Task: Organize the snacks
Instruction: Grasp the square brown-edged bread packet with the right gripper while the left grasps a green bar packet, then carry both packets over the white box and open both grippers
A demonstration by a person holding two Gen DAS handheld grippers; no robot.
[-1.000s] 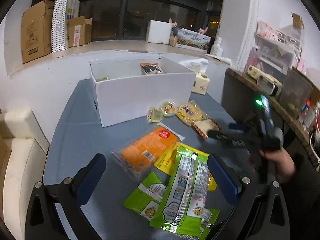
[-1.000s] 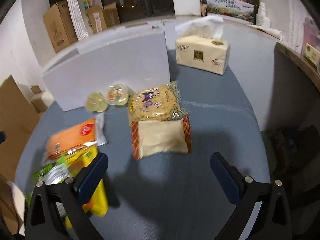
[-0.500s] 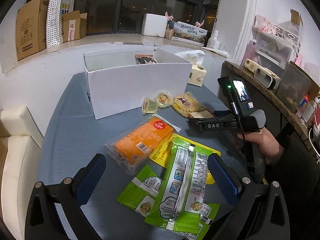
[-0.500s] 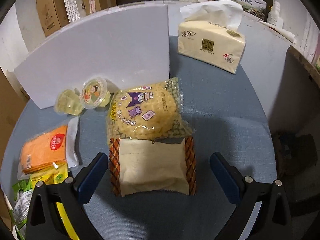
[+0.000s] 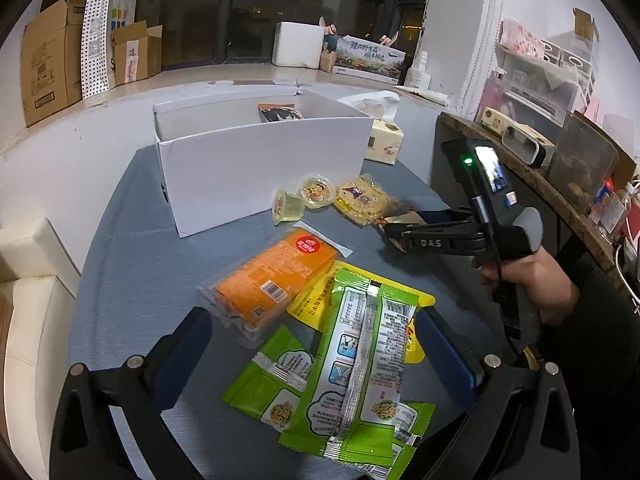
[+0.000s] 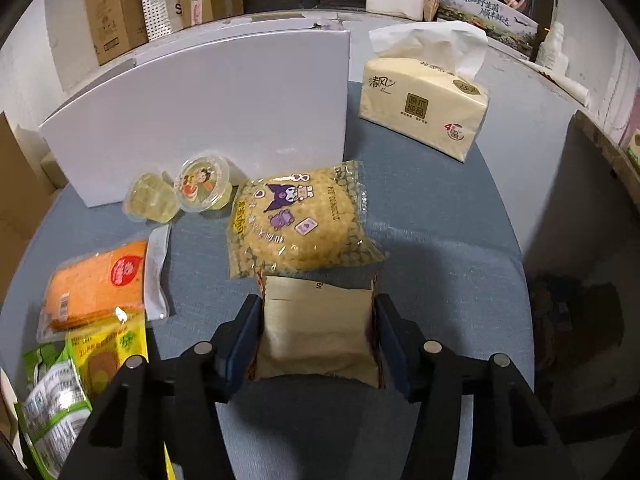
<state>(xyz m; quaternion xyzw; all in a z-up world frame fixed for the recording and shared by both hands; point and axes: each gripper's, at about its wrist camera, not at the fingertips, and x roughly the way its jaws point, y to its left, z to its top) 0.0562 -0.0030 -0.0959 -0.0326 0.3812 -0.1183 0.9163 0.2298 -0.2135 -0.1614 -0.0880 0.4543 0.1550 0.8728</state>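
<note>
My right gripper (image 6: pixel 316 320) is shut on a beige snack packet with brown plaid edges (image 6: pixel 316 332), both pads against its sides on the grey table. A yellow Kuromi snack bag (image 6: pixel 298 220) lies just beyond it. Two jelly cups (image 6: pixel 202 186) sit against the white box (image 6: pixel 208 120). My left gripper (image 5: pixel 312 344) is open above a green packet (image 5: pixel 360 364), with an orange packet (image 5: pixel 276 280) and a yellow one (image 5: pixel 316 296) beside it. The right gripper also shows in the left wrist view (image 5: pixel 394 232).
A tissue pack (image 6: pixel 424 108) stands right of the white box, which holds one snack (image 5: pixel 280 112). A wooden shelf with containers (image 5: pixel 560 168) runs along the right. A white sofa (image 5: pixel 28 320) is at the left. Cardboard boxes (image 5: pixel 48 64) line the far ledge.
My right gripper moved forward over the beige packet and closed its jaws on it. The left gripper stayed open and drifted slightly over the green packet.
</note>
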